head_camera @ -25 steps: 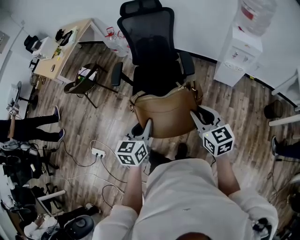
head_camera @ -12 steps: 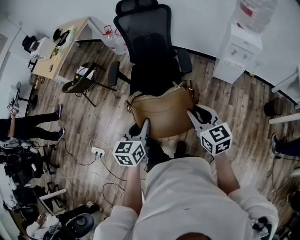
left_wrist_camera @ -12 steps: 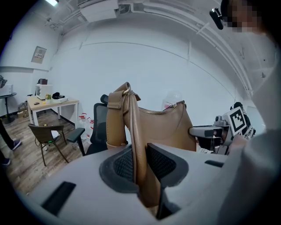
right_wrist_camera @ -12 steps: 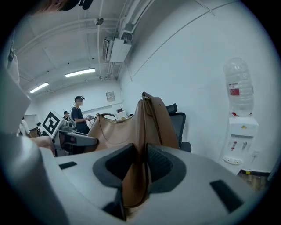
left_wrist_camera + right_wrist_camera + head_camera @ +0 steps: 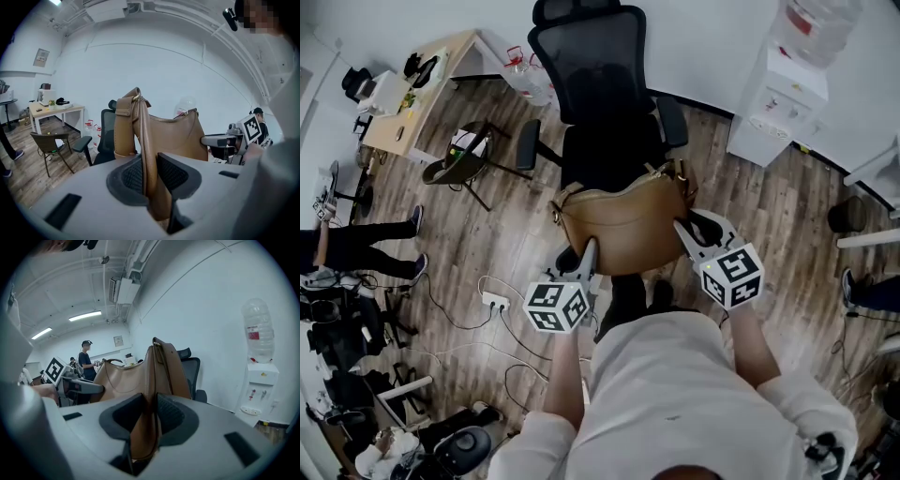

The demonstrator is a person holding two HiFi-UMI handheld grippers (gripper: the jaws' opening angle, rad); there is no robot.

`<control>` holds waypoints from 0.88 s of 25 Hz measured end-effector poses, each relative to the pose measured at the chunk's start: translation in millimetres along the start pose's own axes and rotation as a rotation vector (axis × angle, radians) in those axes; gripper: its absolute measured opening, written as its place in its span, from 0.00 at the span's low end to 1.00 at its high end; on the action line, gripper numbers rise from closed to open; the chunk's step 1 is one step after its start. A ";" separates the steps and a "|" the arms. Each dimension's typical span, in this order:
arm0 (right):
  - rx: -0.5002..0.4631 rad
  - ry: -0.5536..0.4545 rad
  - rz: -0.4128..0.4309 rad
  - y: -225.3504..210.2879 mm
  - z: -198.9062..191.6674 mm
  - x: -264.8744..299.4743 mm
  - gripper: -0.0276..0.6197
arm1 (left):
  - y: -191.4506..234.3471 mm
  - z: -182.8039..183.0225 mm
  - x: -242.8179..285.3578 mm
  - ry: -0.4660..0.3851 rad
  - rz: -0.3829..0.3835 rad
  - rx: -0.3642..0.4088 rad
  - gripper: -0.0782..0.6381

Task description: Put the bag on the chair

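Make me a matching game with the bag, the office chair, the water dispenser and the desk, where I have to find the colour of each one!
Things:
1. bag
2. office chair
3. water dispenser
4. desk

Colours:
A. white
B. tan
C. black
D. pale wood

Right pairs: 1-B, 2-C, 3-A, 4-D

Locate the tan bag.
Centre of the head view: the tan bag is over the black chair's seat, its ends pinched by the left gripper, whose jaws just opened slightly, and the right gripper.
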State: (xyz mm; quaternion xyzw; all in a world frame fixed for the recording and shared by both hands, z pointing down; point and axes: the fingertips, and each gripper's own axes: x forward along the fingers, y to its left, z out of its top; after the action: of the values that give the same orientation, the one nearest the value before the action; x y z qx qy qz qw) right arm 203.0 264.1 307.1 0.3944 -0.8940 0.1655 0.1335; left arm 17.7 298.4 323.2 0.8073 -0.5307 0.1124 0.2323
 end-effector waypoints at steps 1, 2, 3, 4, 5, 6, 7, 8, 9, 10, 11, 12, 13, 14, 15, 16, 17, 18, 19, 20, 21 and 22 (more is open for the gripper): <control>0.001 0.004 -0.002 0.1 0.5 2.9 0.21 | 2.7 0.4 1.0 0.002 -0.003 -0.001 0.20; 0.002 0.008 -0.004 0.6 1.1 5.7 0.21 | 5.8 0.8 2.0 0.003 -0.005 -0.004 0.20; 0.002 0.012 -0.005 1.0 2.1 8.7 0.21 | 9.0 1.3 3.5 0.004 -0.007 -0.008 0.20; 0.001 0.015 -0.007 1.0 3.4 12.0 0.21 | 12.5 2.4 5.6 0.004 -0.010 -0.011 0.20; 0.001 0.018 -0.008 0.6 4.7 15.9 0.21 | 16.1 3.8 7.9 0.004 -0.012 -0.014 0.20; 0.001 0.022 -0.011 0.0 5.9 20.5 0.21 | 20.2 5.4 10.4 0.005 -0.015 -0.016 0.20; 0.002 0.027 -0.013 -0.6 7.1 25.6 0.21 | 24.6 7.2 12.9 0.005 -0.017 -0.017 0.20; 0.002 0.032 -0.016 -1.1 8.7 30.8 0.21 | 29.2 9.2 15.5 0.006 -0.020 -0.018 0.20; 0.003 0.035 -0.019 -1.5 10.6 36.1 0.21 | 34.1 11.3 18.2 0.006 -0.023 -0.021 0.20; 0.004 0.038 -0.022 -2.0 12.7 41.3 0.21 | 39.1 13.6 21.2 0.005 -0.026 -0.024 0.20; 0.006 0.040 -0.026 -3.0 14.8 46.7 0.21 | 44.1 16.2 24.6 0.005 -0.029 -0.028 0.20; 0.008 0.042 -0.032 -4.5 17.1 52.4 0.21 | 49.1 19.1 28.6 0.004 -0.033 -0.033 0.20; 0.010 0.044 -0.038 -6.3 19.3 58.4 0.21 | 54.1 22.4 33.0 0.004 -0.037 -0.038 0.20; 0.011 0.048 -0.043 -8.1 21.6 64.4 0.21 | 59.0 26.0 37.5 0.005 -0.041 -0.041 0.20; 0.012 0.052 -0.047 -10.0 24.1 70.1 0.21 | 63.8 29.8 42.1 0.005 -0.047 -0.042 0.20; 0.012 0.055 -0.050 -11.7 27.1 75.7 0.21 | 68.6 33.8 46.5 0.005 -0.054 -0.042 0.20; 0.011 0.057 -0.053 -13.3 30.5 81.4 0.21 | 73.6 37.8 50.8 0.005 -0.060 -0.043 0.20; 0.009 0.058 -0.056 -14.8 34.3 87.2 0.21 | 78.7 41.9 55.1 0.005 -0.066 -0.044 0.20; 0.008 0.058 -0.061 -16.3 38.4 93.1 0.21 | 83.8 46.1 59.5 0.005 -0.071 -0.046 0.20; 0.007 0.057 -0.068 -17.8 42.5 98.9 0.21 | 88.7 50.1 63.7 0.005 -0.076 -0.047 0.20; 0.007 0.056 -0.074 -19.3 46.2 104.6 0.21 | 93.6 53.9 67.8 0.005 -0.080 -0.048 0.20; 0.009 0.055 -0.080 -20.3 49.3 110.1 0.21 | 98.5 57.6 71.6 0.007 -0.085 -0.047 0.20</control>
State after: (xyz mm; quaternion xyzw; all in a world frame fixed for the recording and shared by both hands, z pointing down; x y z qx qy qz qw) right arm 140.9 158.6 306.7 0.4255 -0.8728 0.1751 0.1628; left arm -46.2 180.0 329.1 0.8231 -0.4977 0.0925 0.2575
